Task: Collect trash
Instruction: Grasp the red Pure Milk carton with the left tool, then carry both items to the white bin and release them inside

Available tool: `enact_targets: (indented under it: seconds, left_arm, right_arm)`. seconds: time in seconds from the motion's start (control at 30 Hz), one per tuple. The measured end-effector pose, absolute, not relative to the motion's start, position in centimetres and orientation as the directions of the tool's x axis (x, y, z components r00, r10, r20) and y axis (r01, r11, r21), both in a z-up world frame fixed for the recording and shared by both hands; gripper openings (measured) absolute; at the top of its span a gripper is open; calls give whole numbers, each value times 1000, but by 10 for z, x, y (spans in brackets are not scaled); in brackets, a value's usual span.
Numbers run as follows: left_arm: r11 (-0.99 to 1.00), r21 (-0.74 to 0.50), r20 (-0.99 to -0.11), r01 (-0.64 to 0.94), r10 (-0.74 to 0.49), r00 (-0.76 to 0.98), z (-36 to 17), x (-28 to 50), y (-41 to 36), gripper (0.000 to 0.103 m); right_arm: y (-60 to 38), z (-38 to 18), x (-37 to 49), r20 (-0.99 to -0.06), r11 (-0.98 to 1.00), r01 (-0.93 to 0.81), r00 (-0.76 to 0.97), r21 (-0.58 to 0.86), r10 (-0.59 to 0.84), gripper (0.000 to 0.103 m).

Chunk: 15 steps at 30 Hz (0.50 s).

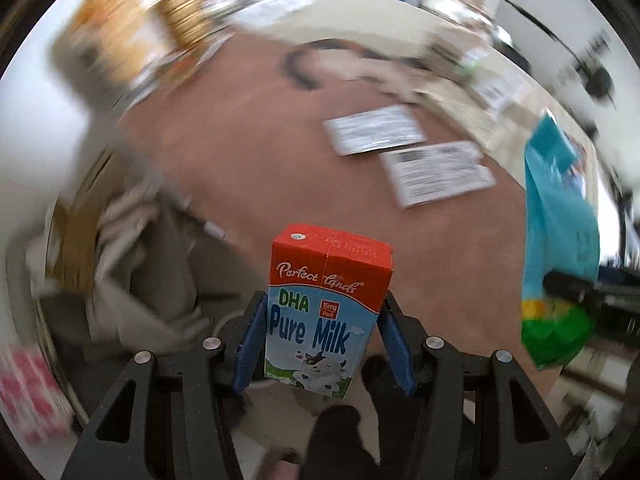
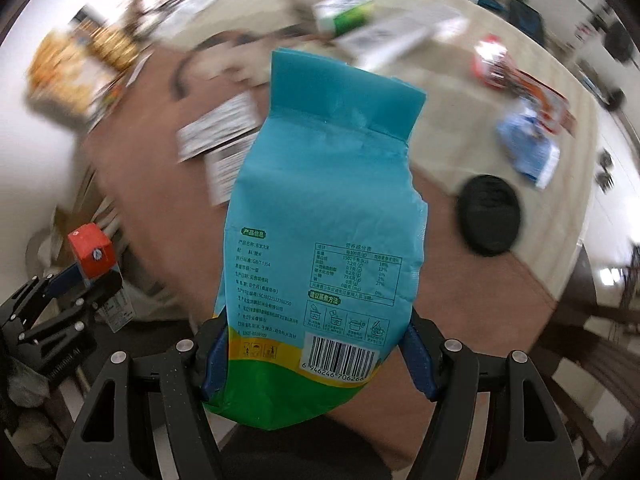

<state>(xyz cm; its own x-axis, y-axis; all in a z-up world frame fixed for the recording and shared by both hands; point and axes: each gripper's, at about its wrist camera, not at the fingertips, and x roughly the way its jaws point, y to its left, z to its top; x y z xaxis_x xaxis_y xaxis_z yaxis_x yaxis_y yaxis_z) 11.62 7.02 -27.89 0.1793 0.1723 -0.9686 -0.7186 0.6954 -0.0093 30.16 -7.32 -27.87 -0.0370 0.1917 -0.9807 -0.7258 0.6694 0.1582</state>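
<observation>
Biggest thing in play is the teal rice bag, up off the brown table in the right gripper, whose blue fingers pinch its lower part, near the barcode, from both sides. It looks like soft, crinkly plastic, its top flap standing loose, so I'd judge it light and floppy; a hold low on the body, where it bunches thicker, seems the safer place than the thin top edge. Next, the milk carton (red top, "Pure Milk" on the front), upright in the left gripper, the fingers closed in against its two side walls around mid-height. Stiff paperboard, likely empty and light, though too hard a squeeze would dent it. Smaller still, two printed paper slips lie flat on the table, well apart from both grippers; thin things, awkward to lift off a flat surface.
</observation>
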Motion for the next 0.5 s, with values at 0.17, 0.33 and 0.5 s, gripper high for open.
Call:
enact_targets:
  seconds: [0.17,0.33,0.5]
  left_arm:
    - [533,-68,-979,-844,128,159,-304,12,89,51]
    - [389,-120,-989,-913,28,142,-368,-82,109,51]
    - [170,-236,-969,-957,-114,219,-468,-155,136,51]
  right_arm:
    - [-24,-297,205,-982,543,-823,-90,169,168,73]
    - [16,-349,108,-981,442,-876,-152,192,124,73]
    - [50,-435,42,-978,363,-909,-201,205,47,73]
